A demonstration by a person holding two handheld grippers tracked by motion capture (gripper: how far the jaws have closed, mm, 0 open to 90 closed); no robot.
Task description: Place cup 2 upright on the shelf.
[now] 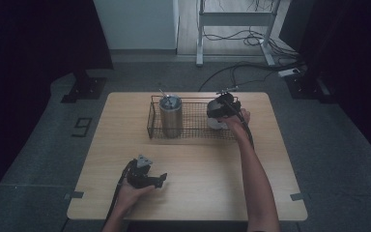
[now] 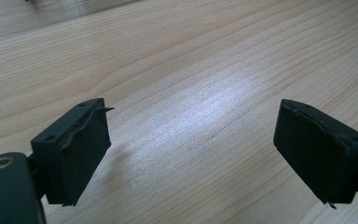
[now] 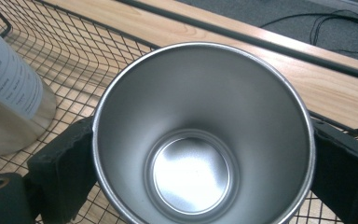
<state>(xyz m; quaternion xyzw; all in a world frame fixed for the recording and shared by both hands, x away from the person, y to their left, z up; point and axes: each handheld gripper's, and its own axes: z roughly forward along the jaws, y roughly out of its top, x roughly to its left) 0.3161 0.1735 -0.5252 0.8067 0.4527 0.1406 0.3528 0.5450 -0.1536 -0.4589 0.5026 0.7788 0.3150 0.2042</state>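
My right gripper point(image 3: 200, 154) clasps an empty steel cup point(image 3: 200, 135) inside the wire basket point(image 1: 193, 126), beside a labelled tumbler point(image 1: 170, 116), print unreadable; my left gripper point(image 2: 193, 149) is released.

Steel cup point(image 3: 200, 140) at center, empty, seen from above w/ its mouth open to the camera. Right gripper point(image 3: 200, 163) has one black jaw pressed on the cup's wall at 9 o'clock, the other at 3. Cup sits in a wire basket point(image 3: 98, 51). Tall metal can point(image 3: 9, 93) w/ a label at 10 o'clock, also in the basket. Wooden table point(image 3: 326, 79) at 1–2 o'clock.
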